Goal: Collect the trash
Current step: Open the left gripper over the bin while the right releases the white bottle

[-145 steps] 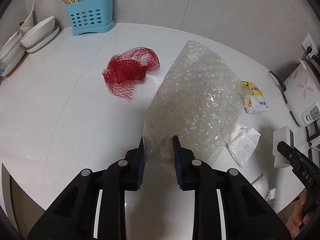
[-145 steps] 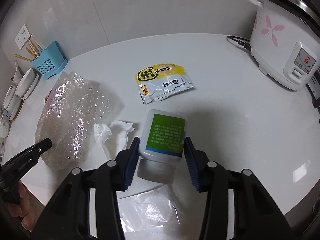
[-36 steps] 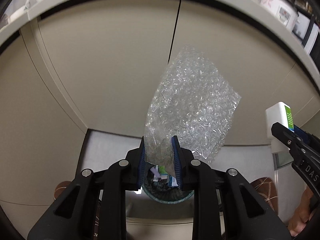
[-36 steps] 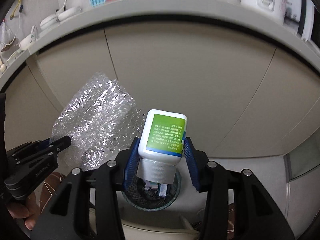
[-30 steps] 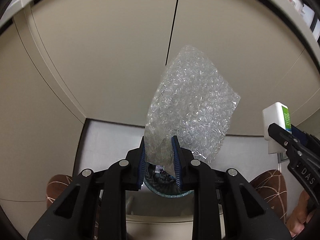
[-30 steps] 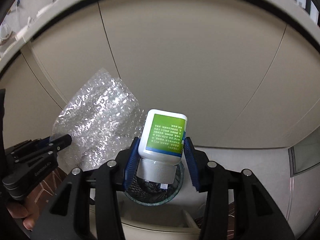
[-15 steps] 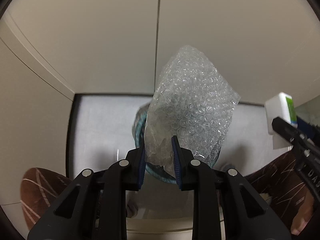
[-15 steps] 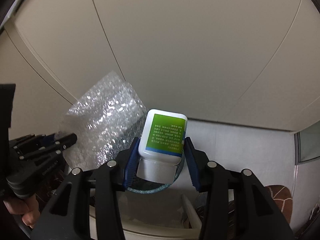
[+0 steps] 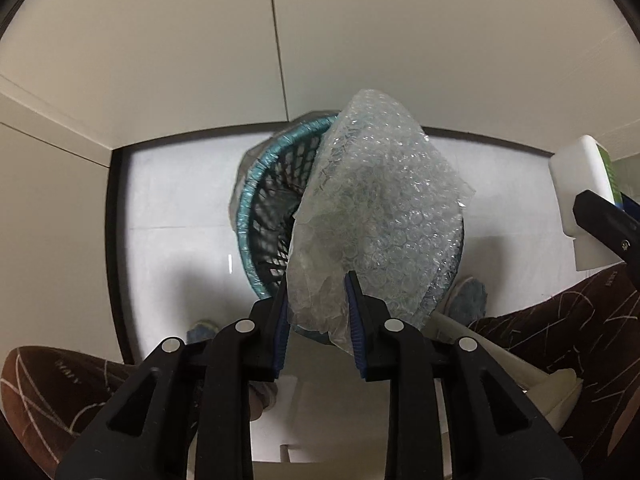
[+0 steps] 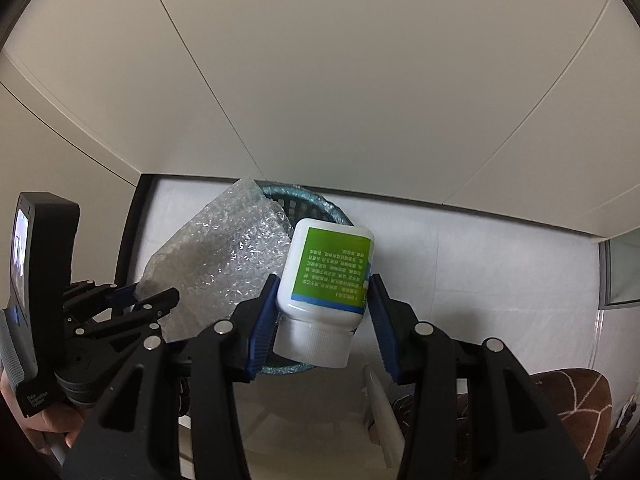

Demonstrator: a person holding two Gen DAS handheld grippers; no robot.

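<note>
My left gripper is shut on a sheet of clear bubble wrap and holds it over a teal mesh waste basket on the floor. The wrap covers most of the basket's mouth. My right gripper is shut on a white plastic bottle with a green label, cap toward me, just above the same basket. The left gripper and the bubble wrap show at the left of the right wrist view. The bottle shows at the right edge of the left wrist view.
Beige cabinet doors rise behind the basket. The floor is white tile. The person's legs in brown patterned trousers and slippers stand on both sides of the basket.
Both grippers have come down from the counter top to the floor basket. Over the last second the basket has grown larger in both views. Both grips are unchanged.
</note>
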